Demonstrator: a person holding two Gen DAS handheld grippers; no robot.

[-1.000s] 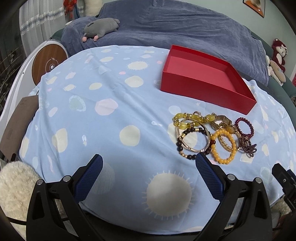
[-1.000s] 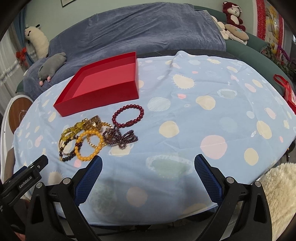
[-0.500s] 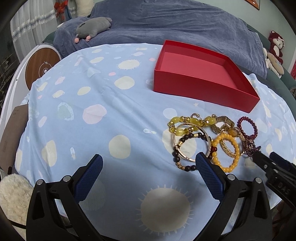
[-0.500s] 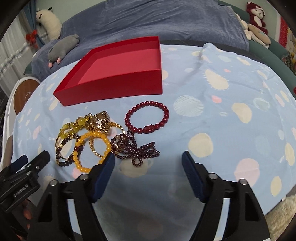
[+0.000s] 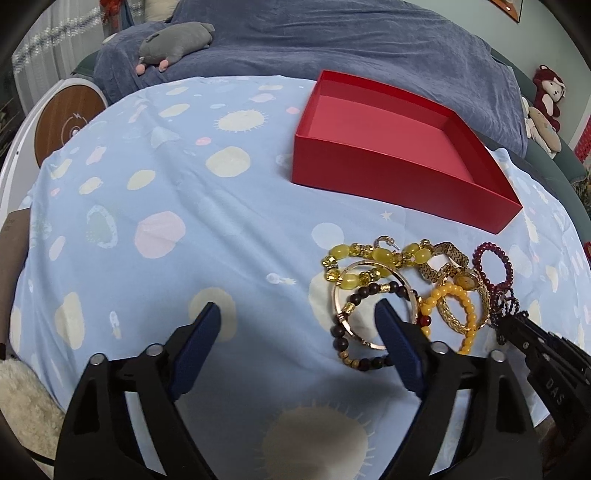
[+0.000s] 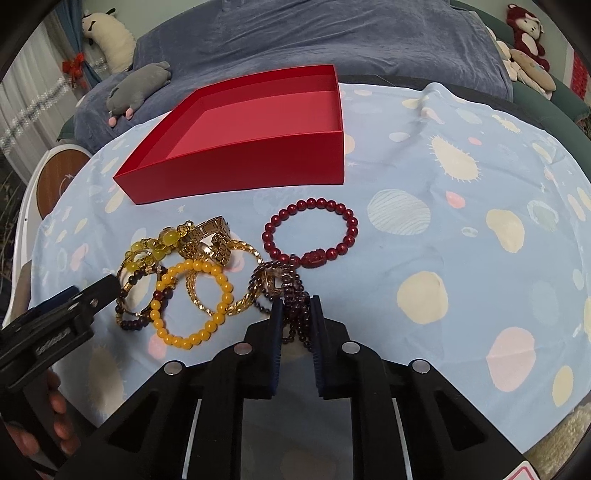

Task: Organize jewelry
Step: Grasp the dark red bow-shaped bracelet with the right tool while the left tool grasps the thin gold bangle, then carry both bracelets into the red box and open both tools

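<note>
An empty red box (image 5: 388, 158) (image 6: 255, 133) stands on the blue spotted cloth (image 5: 147, 221). In front of it lies a pile of bracelets: yellow glass beads (image 5: 373, 258), a gold bangle with dark beads (image 5: 354, 325), an orange bead bracelet (image 6: 192, 299), a gold watch (image 6: 207, 236), a red bead bracelet (image 6: 310, 232) and a dark purple bead strand (image 6: 295, 314). My right gripper (image 6: 295, 306) is shut on the purple strand. My left gripper (image 5: 299, 314) is open, its right finger over the gold bangle.
A blue-covered sofa (image 5: 332, 40) with a grey plush toy (image 5: 173, 40) lies behind the table. Stuffed animals (image 6: 524, 33) sit at the far right. A round wooden-faced device (image 5: 62, 125) stands left of the table. A fluffy rug (image 5: 22, 398) lies below.
My right gripper moved forward to the pile and closed its fingers on the purple strand. My left gripper moved forward and right toward the bangle and narrowed a little.
</note>
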